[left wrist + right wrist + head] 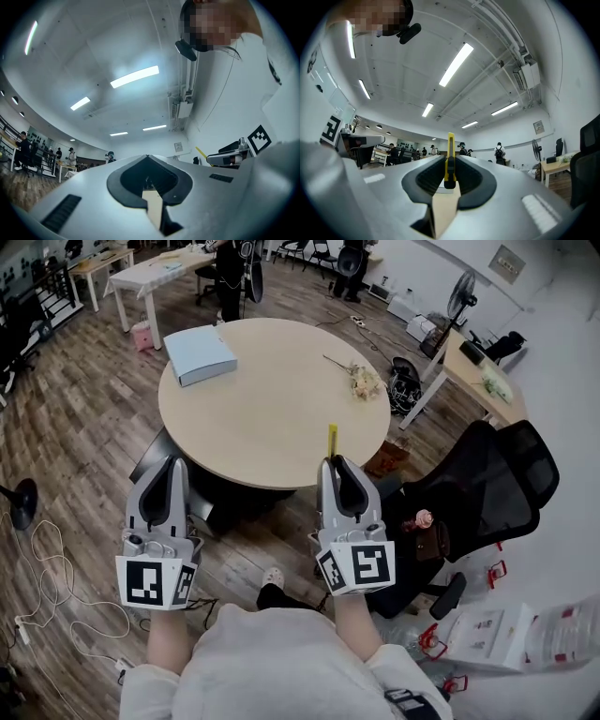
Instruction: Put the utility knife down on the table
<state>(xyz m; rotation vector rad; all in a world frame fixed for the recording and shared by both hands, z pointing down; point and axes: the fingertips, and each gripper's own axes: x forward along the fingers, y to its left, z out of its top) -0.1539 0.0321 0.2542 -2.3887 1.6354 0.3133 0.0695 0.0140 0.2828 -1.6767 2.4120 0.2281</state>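
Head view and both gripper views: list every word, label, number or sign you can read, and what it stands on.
No readable text in any view.
Cubes on the left gripper and right gripper: black-and-white square markers, no letters.
Yellow utility knife: no print visible.
White packets with red print: too blurred to read.
Framed wall sign: too small to read.

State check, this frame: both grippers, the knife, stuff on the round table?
left gripper: shut, empty.
right gripper: shut on the utility knife.
utility knife: held upright between the jaws, not yet on the round table.
blue box: closed, flat on the round table.
dried flowers: lying on the round table.
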